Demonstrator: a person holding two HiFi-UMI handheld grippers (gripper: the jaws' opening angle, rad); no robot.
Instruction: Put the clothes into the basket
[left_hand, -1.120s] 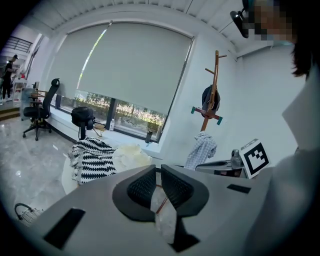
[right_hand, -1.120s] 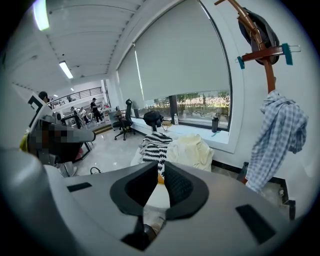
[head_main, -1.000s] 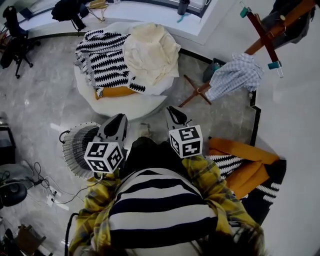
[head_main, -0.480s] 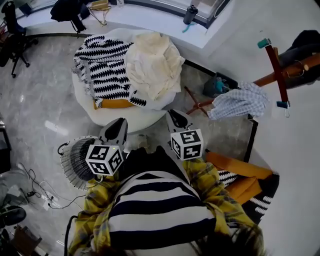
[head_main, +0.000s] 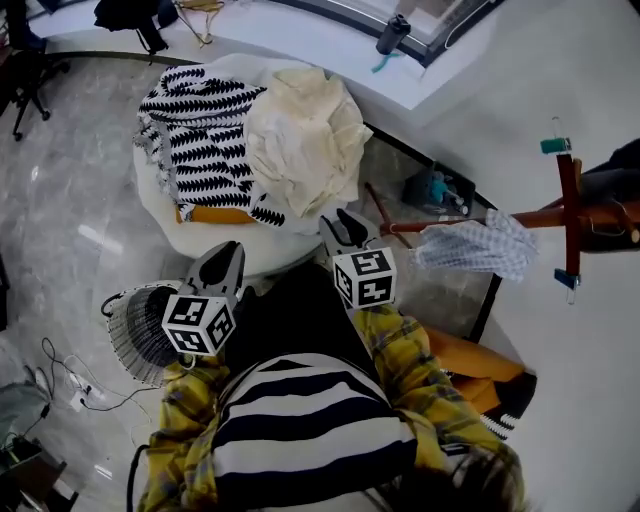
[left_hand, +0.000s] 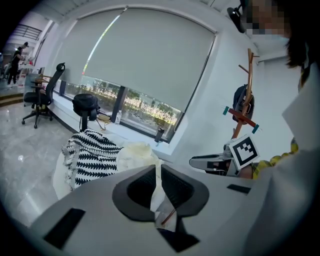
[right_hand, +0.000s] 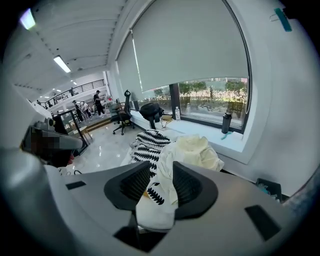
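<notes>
A round white table (head_main: 215, 240) carries a black-and-white zigzag garment (head_main: 205, 130) and a cream garment (head_main: 305, 135). Both garments also show ahead in the left gripper view, zigzag (left_hand: 92, 157) and cream (left_hand: 135, 152). My left gripper (head_main: 225, 260) hangs at the table's near edge, its jaws shut with nothing in them (left_hand: 156, 172). My right gripper (head_main: 345, 228) is by the near right edge. Its jaws (right_hand: 161, 167) have just been opening and stand apart. The zigzag garment (right_hand: 150, 145) and cream garment (right_hand: 197, 150) show beyond the gap, not pressed. A wire basket (head_main: 130, 325) sits on the floor to the left.
A wooden coat rack (head_main: 570, 215) with a checked shirt (head_main: 475, 245) stands to the right. Orange and patterned clothes (head_main: 480, 370) lie on the floor at lower right. Cables (head_main: 60, 370) trail at lower left. A bottle (head_main: 393, 33) stands on the window sill.
Both grippers have moved forward and now sit at the round table's near edge. The coat rack has slid toward the right side of the head view.
</notes>
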